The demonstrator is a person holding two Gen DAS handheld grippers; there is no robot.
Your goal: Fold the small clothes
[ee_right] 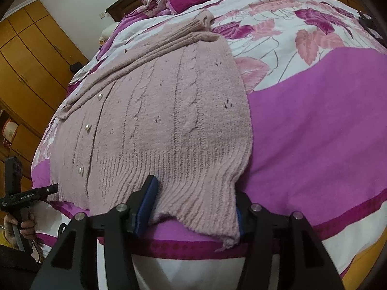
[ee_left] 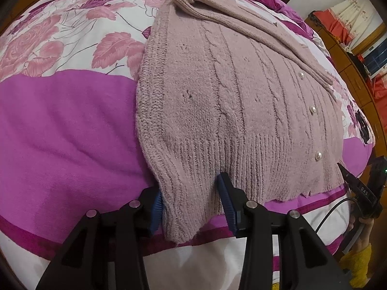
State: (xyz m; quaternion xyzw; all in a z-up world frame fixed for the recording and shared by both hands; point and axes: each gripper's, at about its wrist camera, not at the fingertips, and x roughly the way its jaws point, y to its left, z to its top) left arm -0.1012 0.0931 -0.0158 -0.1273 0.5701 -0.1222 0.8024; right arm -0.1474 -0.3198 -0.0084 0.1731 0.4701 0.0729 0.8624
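- One garment is in work: a pale pink knitted cardigan (ee_left: 229,91), spread flat on a flowered quilt (ee_left: 60,133) that covers the bed. No other clothes, folded or waiting, show in either view.
- At the left, the left gripper (ee_left: 192,205) has a corner of the ribbed hem (ee_left: 254,159) between its blue pads. The knit fills the gap and bunches against both pads, so I read this as a firm pinch on the cloth.
- Across the middle, the body lies smooth with its cable ribs running straight up the bed and the pearl buttons (ee_left: 312,109) fastened in a row. A sleeve (ee_left: 254,31) is already laid slantwise over the upper part, so the sleeve step looks done, at least for the one that shows. Whether a second sleeve lies under it I cannot tell.
- At the right, the right gripper (ee_right: 193,207) straddles the opposite hem corner. Its jaws stand well apart, with the cloth lying loose between them and the corner resting on the quilt, so nothing is gripped there.
- Left to do, as I judge it: take hold at the right, carry the hem up toward the collar, halve the bundle, then smooth it. That puts the fold roughly midway.
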